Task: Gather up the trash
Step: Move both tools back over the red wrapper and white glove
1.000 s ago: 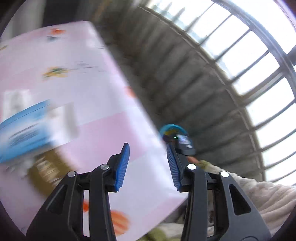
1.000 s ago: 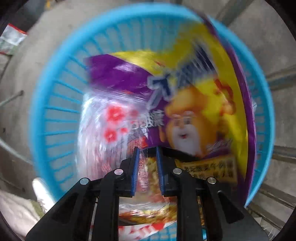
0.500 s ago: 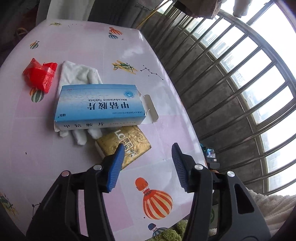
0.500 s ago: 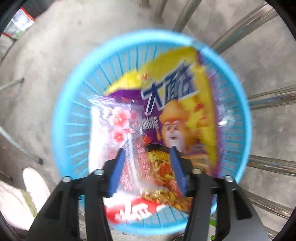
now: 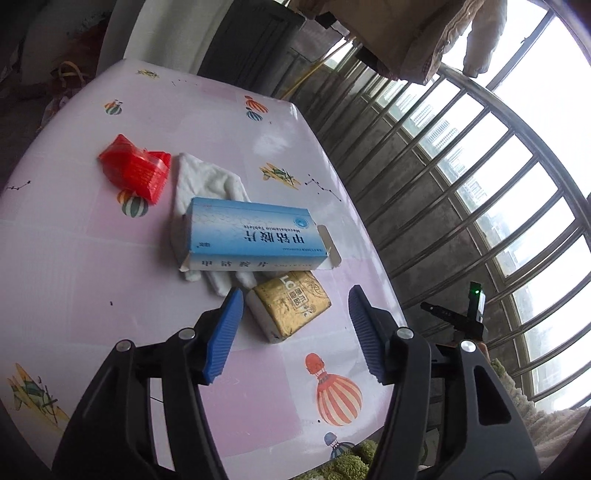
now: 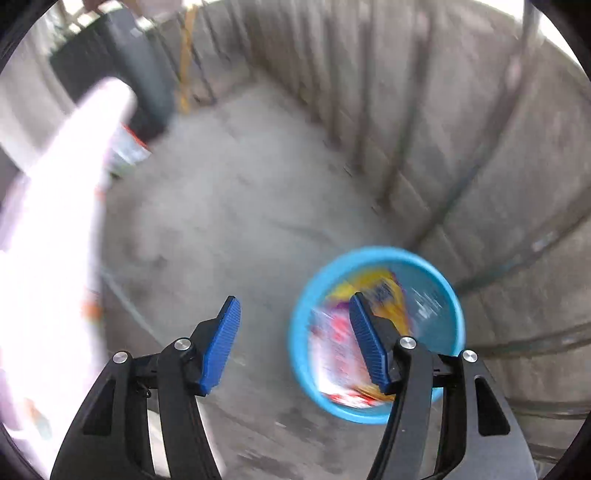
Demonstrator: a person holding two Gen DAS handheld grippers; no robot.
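Two grippers are in view, both with jaws apart and empty. The right gripper (image 6: pixel 293 343) was closed on a snack wrapper inside the blue basket (image 6: pixel 452 295) a second ago; it has since let go and drawn back, and the wrappers (image 6: pixel 332 350) now lie in the basket on the concrete floor, so that item counts as collected. The left gripper (image 5: pixel 291 332) has swung from a blurred pass over the table edge to a steady hover above the pink table (image 5: pixel 74 277), its fingers framing the gold packet (image 5: pixel 291 301), which I judge to be the next pick. Just beyond the packet lies the blue tablet box (image 5: pixel 251 232), resting partly on a white cloth (image 5: pixel 207 181); the box overhangs the packet's far edge closely, and a careless close could catch it or the cloth fingers. Farther off sits a red wrapper (image 5: pixel 135 170), well apart from the rest. Beyond the table edge stand the balcony railings (image 5: pixel 461 192), with hanging laundry (image 5: pixel 406 33) above. Four pieces remain on the table.
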